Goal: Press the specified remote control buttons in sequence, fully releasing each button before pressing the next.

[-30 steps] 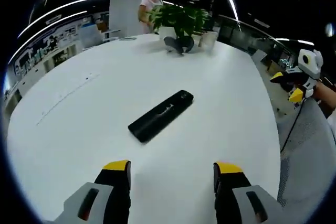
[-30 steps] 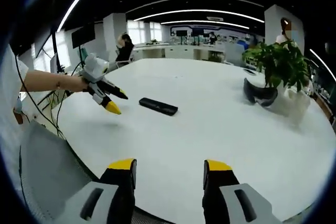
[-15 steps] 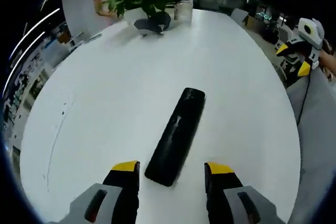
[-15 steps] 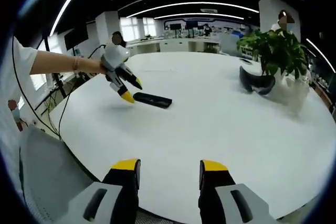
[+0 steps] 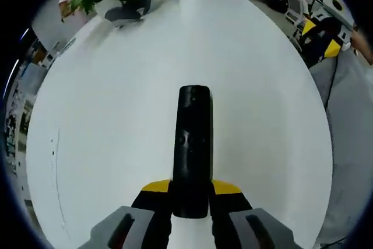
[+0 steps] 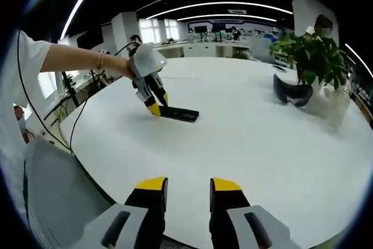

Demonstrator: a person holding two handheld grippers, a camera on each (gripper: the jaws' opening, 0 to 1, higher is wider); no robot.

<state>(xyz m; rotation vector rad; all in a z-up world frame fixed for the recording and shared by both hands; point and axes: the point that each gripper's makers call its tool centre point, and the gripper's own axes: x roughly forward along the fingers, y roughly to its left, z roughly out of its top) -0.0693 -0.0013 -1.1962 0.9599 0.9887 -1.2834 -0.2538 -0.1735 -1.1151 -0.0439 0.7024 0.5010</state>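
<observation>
Here the left gripper's (image 5: 191, 189) fingers clasp the remote's (image 5: 192, 144) near end, its long axis running straight ahead.

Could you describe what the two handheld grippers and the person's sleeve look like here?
Each gripper has grey moulded bodies with dark oval insets, black jaws and yellow tips, as on the right gripper. The left gripper carries a pale rounded housing on top. The person's hand wears a thin wristband, the sleeve is white and short, and a thin black cable hangs beneath the arm.
</observation>
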